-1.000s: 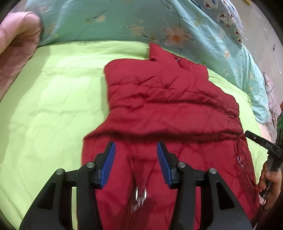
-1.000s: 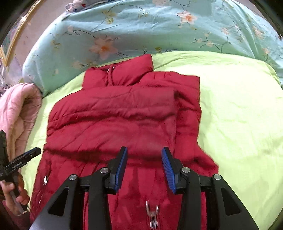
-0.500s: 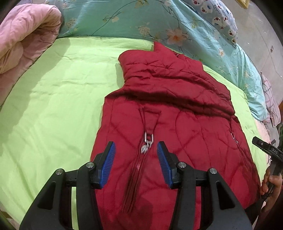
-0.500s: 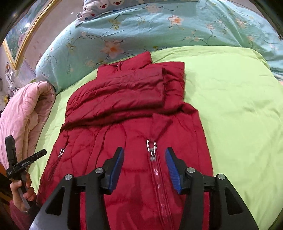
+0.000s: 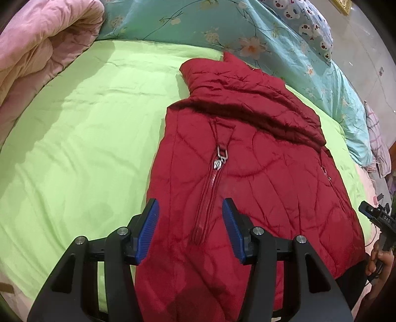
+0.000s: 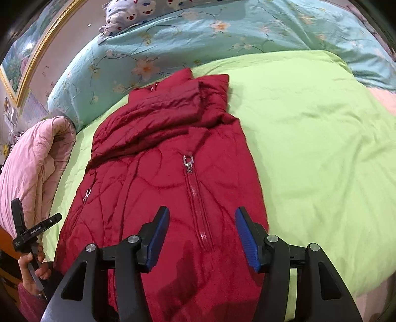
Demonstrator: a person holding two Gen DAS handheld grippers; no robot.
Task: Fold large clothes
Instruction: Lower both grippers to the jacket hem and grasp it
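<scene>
Left wrist view: red quilted jacket lies flat across the centre and right of frame on the lime-green bedsheet, collar end toward the upper middle, hem running out of frame at the bottom. Sleeves look folded in over the chest, a thick ridge across the upper part. Metal zipper pull sits mid-frame on a pocket zip. Left gripper at bottom centre, jaws have just been opening, parted with nothing pressed between the blue pads, jacket fabric only seen behind them, so released. Pink quilt upper left, teal floral duvet along the top.

Right wrist view: same jacket centre-left, right gripper bottom centre, jaws have just been opening too, gap clear, nothing clamped. The other hand with its tool handle shows at lower left.

Handling, my read: padded, puffy, soft, no stiffness, fairly light but bulky; shiny shell probably slick, so a shallow pinch may slip. Layers will spring back after a fold. Best hold looks like the two hem corners near the bottom of each frame, biting through the full thickness at the seam, one gripper each, then carry the hem up toward the collar. Avoid the zipper pull, since hard metal makes a poor grip.
</scene>
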